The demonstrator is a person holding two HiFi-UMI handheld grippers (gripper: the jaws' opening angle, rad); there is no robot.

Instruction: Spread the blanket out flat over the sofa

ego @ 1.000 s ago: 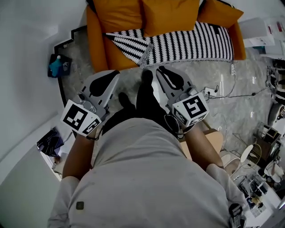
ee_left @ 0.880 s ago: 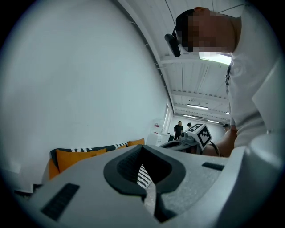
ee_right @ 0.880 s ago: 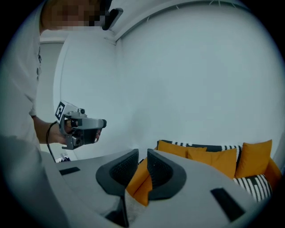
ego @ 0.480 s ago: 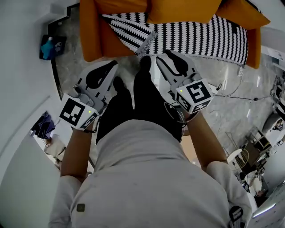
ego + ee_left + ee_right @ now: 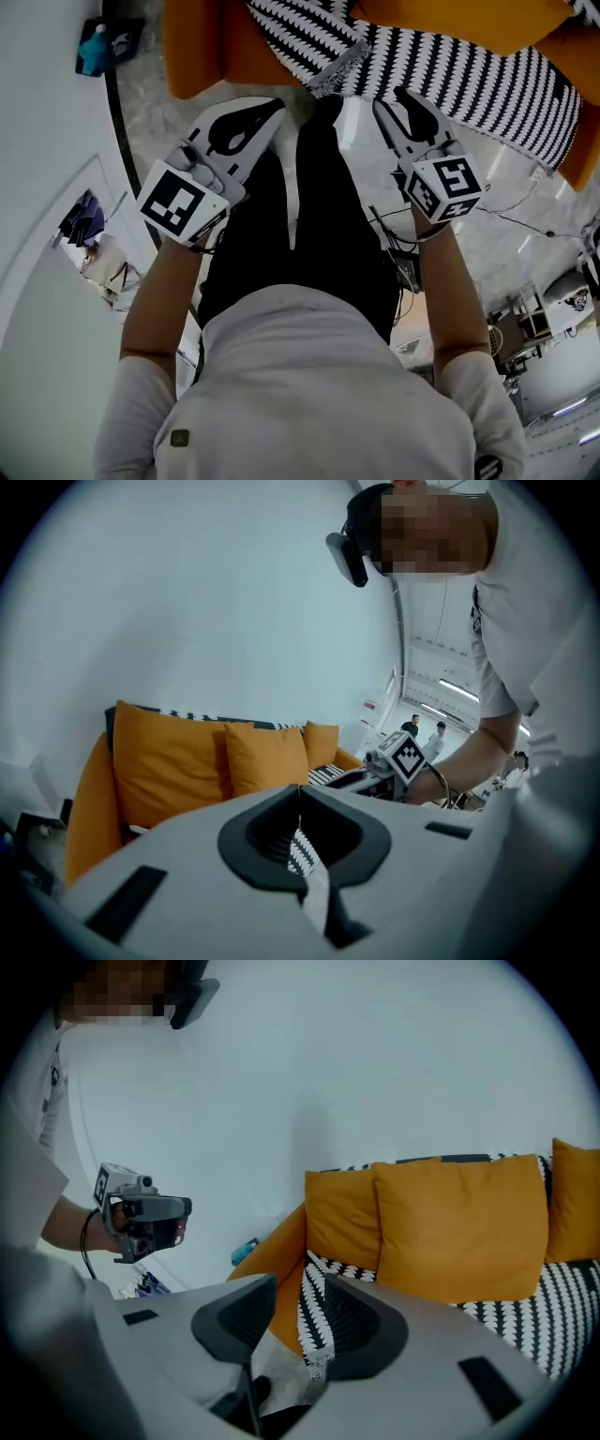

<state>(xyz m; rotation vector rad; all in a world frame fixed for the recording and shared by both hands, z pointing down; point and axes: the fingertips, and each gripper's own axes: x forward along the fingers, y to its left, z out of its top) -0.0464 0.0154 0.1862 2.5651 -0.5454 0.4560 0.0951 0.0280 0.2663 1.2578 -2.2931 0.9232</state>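
A black-and-white striped blanket lies across the seat of the orange sofa, and one folded corner hangs over the front edge. My right gripper hovers just short of that edge. Its jaws are opening, and the pads touch nothing. In the right gripper view the blanket's corner shows through the gap of the right gripper, beyond the tips. My left gripper is shut, to the left of the hanging corner and apart from it. Through the slit of the left gripper, a strip of striped cloth shows.
Three orange cushions lean on the sofa back. A blue object sits on a dark stand by the white wall at left. Cables trail on the marble floor at right. The person's black-trousered legs stand between the grippers.
The person has stepped closer to the sofa. Both grippers have moved forward to its front edge. The right gripper's jaws now stand apart.
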